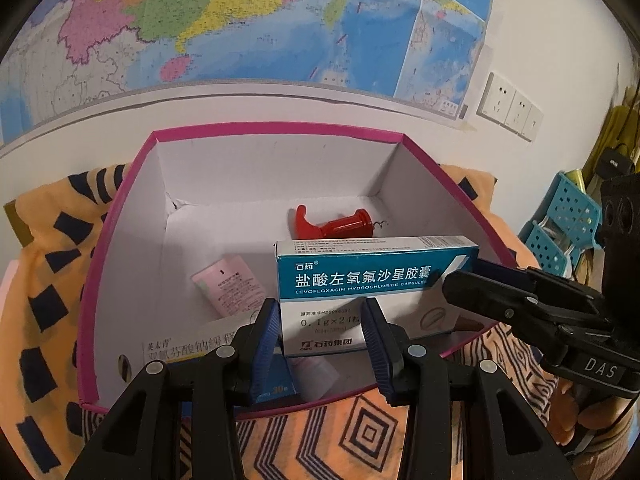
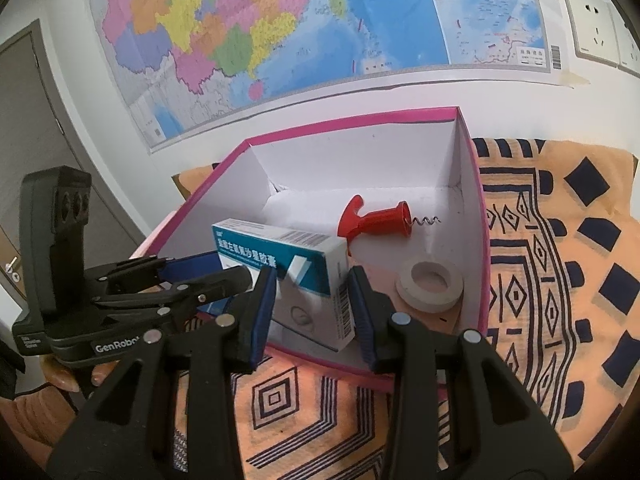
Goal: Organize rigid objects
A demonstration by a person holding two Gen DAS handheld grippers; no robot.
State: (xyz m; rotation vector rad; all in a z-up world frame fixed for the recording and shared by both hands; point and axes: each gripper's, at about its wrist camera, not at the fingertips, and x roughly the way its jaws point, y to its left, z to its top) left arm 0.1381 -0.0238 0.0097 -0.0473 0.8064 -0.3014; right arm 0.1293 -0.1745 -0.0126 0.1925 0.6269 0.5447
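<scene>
Teal-and-white card makes up the medicine carton, which hangs upright over the near half of the pink-rimmed box. Both tools grip it. The left gripper has its jaws partly closed, blue pads pressed on the carton's lower edge. The right gripper does likewise, narrowly parted and clamped on the carton's end from the 3 o'clock side in the left wrist view.

Inside the box, a red corkscrew lies on its side at 12 o'clock from the carton, spiral pointing toward 3 o'clock. A pink tube rests at 9 o'clock from the carton, and a white tape roll sits in the near corner at 3 o'clock in the right wrist view. Another flat packet lies at 7 o'clock.

Under the box spreads an orange patterned cloth; a wall map hangs behind at 12 o'clock.
</scene>
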